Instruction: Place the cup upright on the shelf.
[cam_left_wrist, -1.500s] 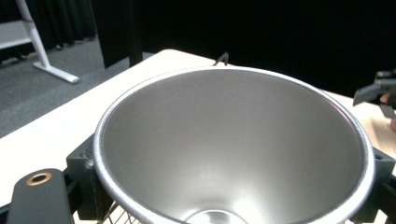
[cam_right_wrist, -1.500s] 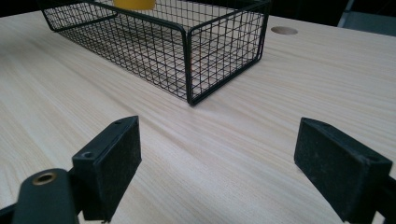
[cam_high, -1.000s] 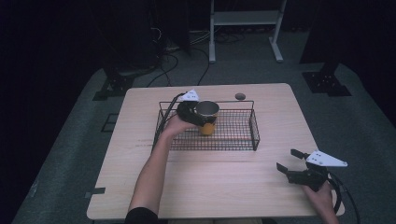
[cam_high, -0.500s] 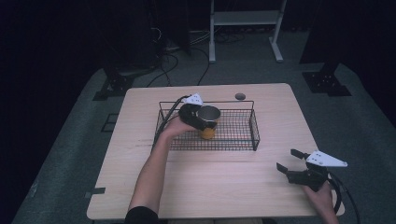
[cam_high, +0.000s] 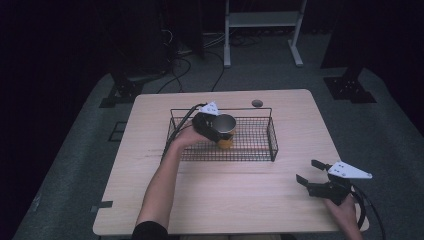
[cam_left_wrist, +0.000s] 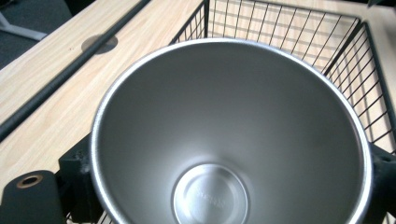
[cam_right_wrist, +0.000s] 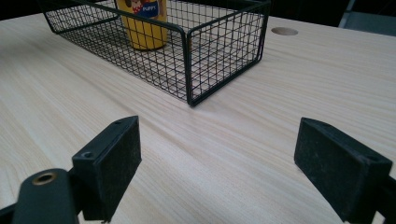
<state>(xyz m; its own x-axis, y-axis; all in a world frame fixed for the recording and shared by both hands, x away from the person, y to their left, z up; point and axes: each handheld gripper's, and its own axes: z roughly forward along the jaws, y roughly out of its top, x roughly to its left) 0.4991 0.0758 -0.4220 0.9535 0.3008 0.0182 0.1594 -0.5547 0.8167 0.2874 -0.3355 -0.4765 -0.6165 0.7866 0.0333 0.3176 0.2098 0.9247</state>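
A light wooden table (cam_high: 235, 200) is seen across the lower centre of the high view, standing on grey floor with dark surroundings. A round cable hole (cam_high: 257, 103) is cut near its far edge, toward the upper middle of the frame.

A black wire basket (cam_high: 250, 150) is set on the far half of the table, in the middle of the high view. In the right gripper view it is seen at the upper left, its near corner post turned toward the camera.

Inside the basket a yellow cup (cam_right_wrist: 142, 23) with a printed label is stood upright; in the high view it is seen just below the metal cup, at the basket's centre.

A stainless steel cup (cam_high: 225, 123) is held above the basket, mouth up, over the yellow cup. In the left gripper view its bright rim and empty bottom are looked into from above.

The left gripper (cam_high: 212, 127) is held over the basket's left part, and its jaws are clamped on the steel cup, one black pad showing at each lower corner of the left gripper view.

The right gripper (cam_high: 311, 177) is held at the lower right of the high view, near the table's front corner and well apart from the basket. Its jaws are spread wide, with bare table between them.
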